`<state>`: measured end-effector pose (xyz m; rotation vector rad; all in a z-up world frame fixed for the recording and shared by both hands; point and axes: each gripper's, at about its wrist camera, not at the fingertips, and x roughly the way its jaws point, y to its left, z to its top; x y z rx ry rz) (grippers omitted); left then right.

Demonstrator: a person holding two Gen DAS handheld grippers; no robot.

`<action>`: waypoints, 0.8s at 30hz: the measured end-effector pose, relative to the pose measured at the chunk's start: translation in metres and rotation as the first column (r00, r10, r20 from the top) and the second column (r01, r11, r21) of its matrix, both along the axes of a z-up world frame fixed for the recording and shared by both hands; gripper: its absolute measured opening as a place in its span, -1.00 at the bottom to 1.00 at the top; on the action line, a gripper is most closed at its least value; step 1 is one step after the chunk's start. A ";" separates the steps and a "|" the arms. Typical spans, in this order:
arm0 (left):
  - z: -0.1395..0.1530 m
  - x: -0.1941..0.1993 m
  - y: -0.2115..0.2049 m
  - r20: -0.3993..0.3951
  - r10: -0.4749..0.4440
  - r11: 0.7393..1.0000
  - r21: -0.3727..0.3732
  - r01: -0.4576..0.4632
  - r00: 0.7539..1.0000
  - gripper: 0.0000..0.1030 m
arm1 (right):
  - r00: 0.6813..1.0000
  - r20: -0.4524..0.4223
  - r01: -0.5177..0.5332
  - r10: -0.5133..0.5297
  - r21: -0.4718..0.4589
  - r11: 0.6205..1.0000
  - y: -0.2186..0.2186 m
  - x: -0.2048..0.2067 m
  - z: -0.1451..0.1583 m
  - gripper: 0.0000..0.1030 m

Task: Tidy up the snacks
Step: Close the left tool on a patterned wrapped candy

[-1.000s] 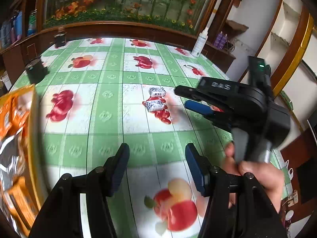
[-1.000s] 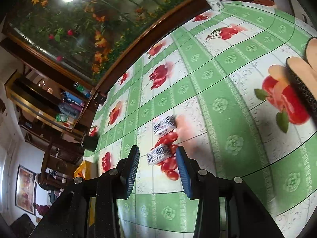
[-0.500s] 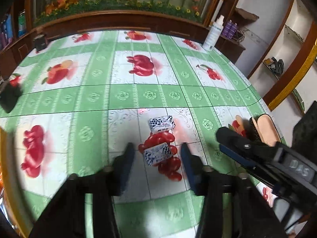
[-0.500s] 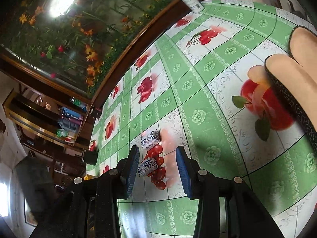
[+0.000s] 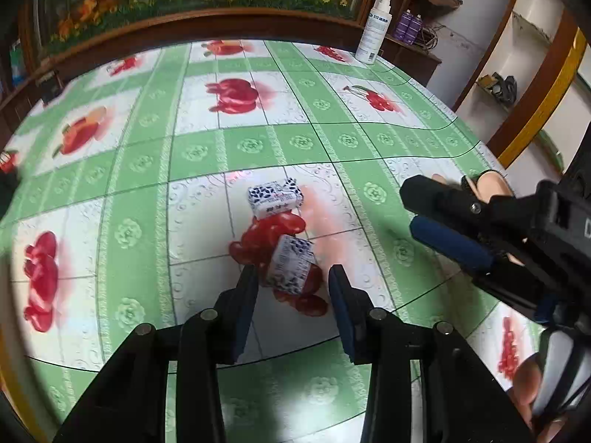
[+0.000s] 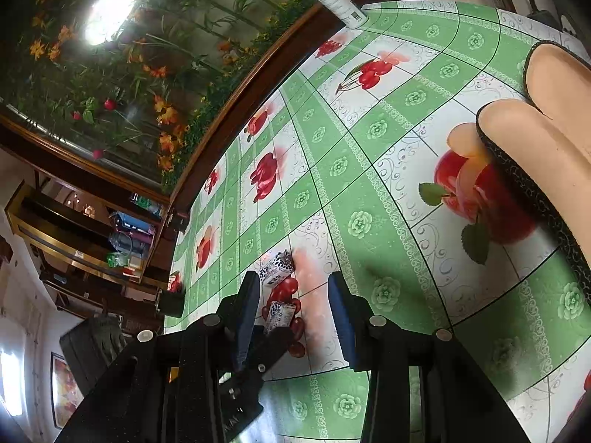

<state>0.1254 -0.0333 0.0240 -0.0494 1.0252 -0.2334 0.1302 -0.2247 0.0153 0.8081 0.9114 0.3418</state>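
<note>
Two small white snack packets with dark blue print lie on the green fruit-print tablecloth. The near packet (image 5: 290, 267) lies just ahead of my open left gripper (image 5: 293, 282), between its fingertips, not gripped. The far packet (image 5: 275, 201) lies a little beyond it. My right gripper (image 5: 428, 210) comes in from the right, open and empty, hovering right of the packets. In the right wrist view the right gripper (image 6: 293, 291) is open, with the far packet (image 6: 277, 267) and near packet (image 6: 280, 315) ahead, and the left gripper's finger beside the near one.
A white spray bottle (image 5: 376, 29) stands at the table's far right corner. A pair of beige slippers (image 6: 546, 147) lies on the table's right side. A wooden ledge with flowers runs along the far edge. A dark object (image 5: 50, 83) sits at the far left.
My left gripper has moved forward and down to the near packet, which now lies between its fingertips. The right gripper has drawn nearer to the packets from the right.
</note>
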 end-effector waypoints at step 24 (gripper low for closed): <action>-0.009 -0.057 0.080 0.119 0.348 0.934 0.044 -0.355 0.930 -0.62 | 0.988 0.054 -0.140 0.146 -0.107 0.984 0.038 0.009 -0.002 -0.19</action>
